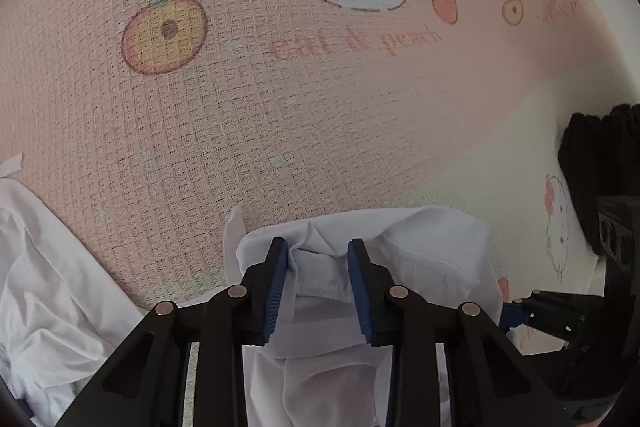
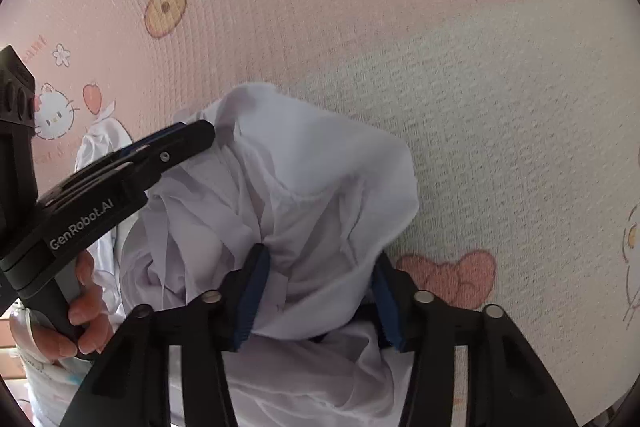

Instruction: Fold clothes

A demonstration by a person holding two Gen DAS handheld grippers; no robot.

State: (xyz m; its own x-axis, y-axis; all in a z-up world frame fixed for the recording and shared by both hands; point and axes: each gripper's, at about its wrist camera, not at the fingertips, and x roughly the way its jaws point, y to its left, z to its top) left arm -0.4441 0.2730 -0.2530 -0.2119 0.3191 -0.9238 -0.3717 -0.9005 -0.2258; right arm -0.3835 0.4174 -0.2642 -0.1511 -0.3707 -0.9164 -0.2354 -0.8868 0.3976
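Both sets of my fingers are standing apart around bunched folds of the white garment [image 2: 304,187], which is lying rumpled on the pink mat [image 1: 180,131]. Closing my left gripper [image 1: 318,247] or right gripper [image 2: 320,263] risks pinching several layers, dragging creases into the fold.

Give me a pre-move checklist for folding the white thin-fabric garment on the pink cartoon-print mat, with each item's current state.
1. Left gripper has fabric between its blue pads: ok, though the jaws stand apart, so no firm pinch.
2. Right gripper has fabric between its pads: ok, jaws also apart.
3. White thin-fabric garment lies flat: not ok, it is bunched and creased.
4. Pink cartoon-print mat ahead of the garment is bare: ok.
5. Black fabric item at the right edge is apart from the garment: ok.
6. Loose white cloth on the left is part of the same garment: cannot tell.
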